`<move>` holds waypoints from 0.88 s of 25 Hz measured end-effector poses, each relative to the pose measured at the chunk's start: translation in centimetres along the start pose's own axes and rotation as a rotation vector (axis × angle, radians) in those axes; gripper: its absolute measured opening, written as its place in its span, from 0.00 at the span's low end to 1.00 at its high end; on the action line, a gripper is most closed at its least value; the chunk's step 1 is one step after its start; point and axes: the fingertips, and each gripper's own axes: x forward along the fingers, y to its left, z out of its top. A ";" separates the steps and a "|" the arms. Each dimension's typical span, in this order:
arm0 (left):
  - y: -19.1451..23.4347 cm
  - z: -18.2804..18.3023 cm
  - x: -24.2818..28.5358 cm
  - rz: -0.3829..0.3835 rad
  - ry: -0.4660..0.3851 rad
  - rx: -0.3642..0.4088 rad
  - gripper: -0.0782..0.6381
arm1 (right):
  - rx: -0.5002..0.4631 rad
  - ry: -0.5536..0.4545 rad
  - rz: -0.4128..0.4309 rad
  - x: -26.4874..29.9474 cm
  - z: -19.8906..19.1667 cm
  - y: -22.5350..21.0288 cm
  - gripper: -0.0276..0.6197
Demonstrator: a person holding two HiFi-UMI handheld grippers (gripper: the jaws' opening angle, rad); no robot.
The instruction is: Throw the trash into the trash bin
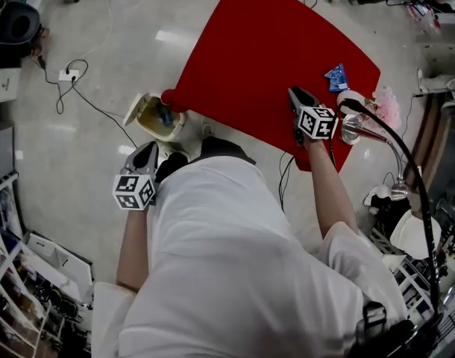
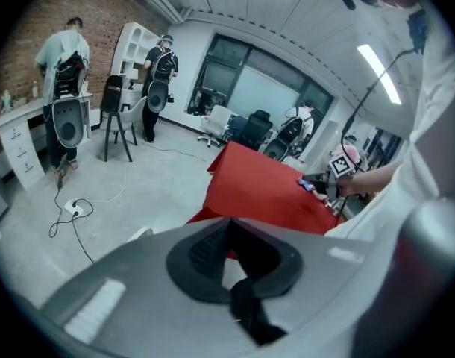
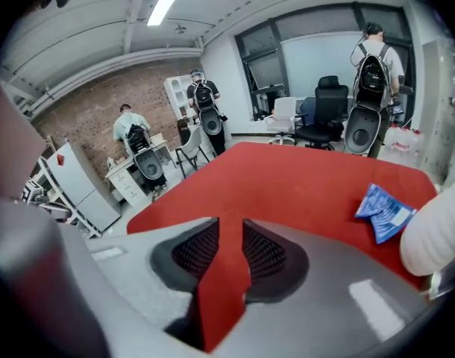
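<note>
trash here is a crumpled blue wrapper [image 1: 336, 77] lying on the red tabletop [image 1: 257, 58] near its far right edge, loose and held by nothing. right gripper [image 1: 297, 95] hangs over the tabletop near the wrapper, pointing down at a slant, and does not touch it. in the right gripper view the right gripper [image 3: 229, 233] has its jaws spread a little, with only the red tabletop [image 3: 287, 177] showing in the slot between the ribbed black pads. the wrapper [image 3: 384, 211] sits off to the right of the jaws, just beside a white rounded object [image 3: 436, 233] at the frame edge.

the trash bin [image 1: 138, 109] stands on the pale floor just off the near left corner of the tabletop, open at the top, with something blue inside. the left gripper [image 1: 145, 151] is low by the person's left side, close to the bin and off the tabletop. in the left gripper view the left gripper [image 2: 229, 237] shows a narrow gap between its pads and nothing pinched there. beyond the jaws in that view runs the tabletop [image 2: 257, 192].

a pink item [image 1: 388, 107] lies past the right edge of the tabletop. people [image 3: 373, 58] stand at the far side of the room.
</note>
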 end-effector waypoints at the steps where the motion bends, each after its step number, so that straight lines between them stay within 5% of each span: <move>1: 0.0 0.2 0.1 0.001 0.002 -0.001 0.12 | 0.005 -0.002 -0.030 -0.1 0.2 -1.3 0.20; 11: -1.0 1.5 1.9 -0.002 0.041 0.005 0.12 | 0.037 -0.004 -0.338 -0.6 1.9 -13.4 0.24; 22: -1.0 2.5 3.7 0.005 0.071 0.014 0.12 | 0.050 0.110 -0.455 0.8 1.1 -20.9 0.28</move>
